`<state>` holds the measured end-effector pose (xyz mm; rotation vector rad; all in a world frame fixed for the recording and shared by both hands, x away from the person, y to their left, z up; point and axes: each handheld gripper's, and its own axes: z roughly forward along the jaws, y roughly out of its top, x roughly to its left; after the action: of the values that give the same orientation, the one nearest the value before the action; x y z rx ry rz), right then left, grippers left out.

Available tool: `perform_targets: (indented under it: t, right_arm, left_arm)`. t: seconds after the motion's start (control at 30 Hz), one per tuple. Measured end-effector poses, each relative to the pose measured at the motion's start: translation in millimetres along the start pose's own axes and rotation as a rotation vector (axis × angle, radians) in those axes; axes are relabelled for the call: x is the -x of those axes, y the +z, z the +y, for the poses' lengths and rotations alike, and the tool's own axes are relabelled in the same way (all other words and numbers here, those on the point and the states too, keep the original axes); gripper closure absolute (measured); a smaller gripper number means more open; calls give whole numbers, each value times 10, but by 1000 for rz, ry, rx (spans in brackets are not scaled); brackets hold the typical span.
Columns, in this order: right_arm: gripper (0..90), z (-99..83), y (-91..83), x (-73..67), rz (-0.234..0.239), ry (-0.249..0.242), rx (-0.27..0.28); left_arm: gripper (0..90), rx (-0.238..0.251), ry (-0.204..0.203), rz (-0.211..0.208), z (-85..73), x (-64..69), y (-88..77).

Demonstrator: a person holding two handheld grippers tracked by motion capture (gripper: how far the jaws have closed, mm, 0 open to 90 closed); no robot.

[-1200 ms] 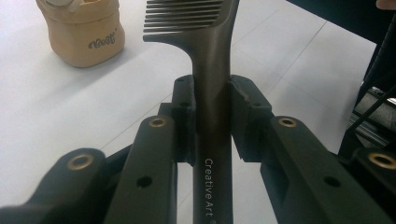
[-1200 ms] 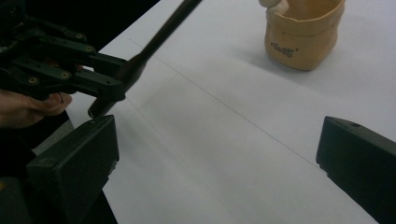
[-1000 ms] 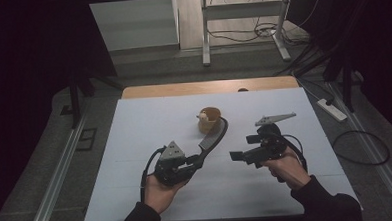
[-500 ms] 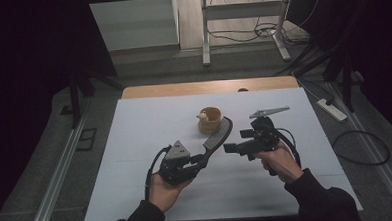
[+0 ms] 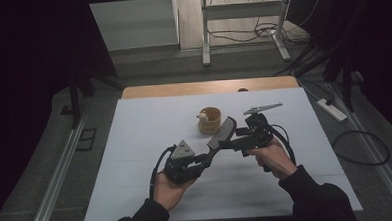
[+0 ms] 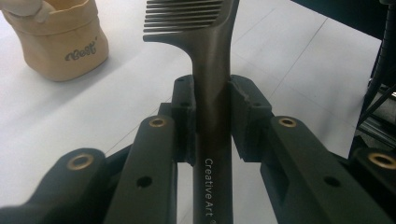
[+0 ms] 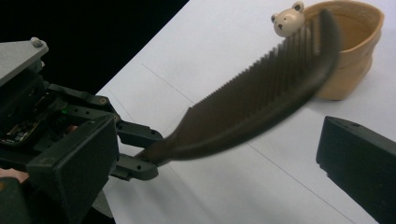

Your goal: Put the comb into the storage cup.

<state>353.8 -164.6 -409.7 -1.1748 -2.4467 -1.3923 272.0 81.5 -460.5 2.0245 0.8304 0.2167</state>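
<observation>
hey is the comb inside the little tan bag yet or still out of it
Out. The comb is clamped by its handle in the left gripper, its toothed end in the air beside the tan bag, not inside the rim.

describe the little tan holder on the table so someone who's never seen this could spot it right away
Start at the white table and look toward its far middle, just beyond the toothed end of the dark comb that the left gripper holds. There stands a small tan holder, open at the top. A tiny bear head on its rim and its pale colour set it apart from the black tools nearby.
</observation>
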Motion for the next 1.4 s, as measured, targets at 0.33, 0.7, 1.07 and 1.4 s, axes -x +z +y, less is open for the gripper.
perform_targets:
  t: [0.33, 0.7, 1.07, 1.4]
  right_arm:
    - [0, 35, 71, 33, -4, 51, -29]
    - [330, 20, 29, 80, -12, 54, -13]
    - [666, -16, 15, 190, 63, 122, -2]
    - [834, -42, 46, 250, 203, 249, 18]
  left_arm:
    - [720, 5, 13, 1, 13, 38, 50]
    - [719, 7, 12, 12, -18, 21, 66]
    - [719, 2, 49, 44, -36, 44, 85]
    - [717, -19, 74, 62, -72, 19, 157]
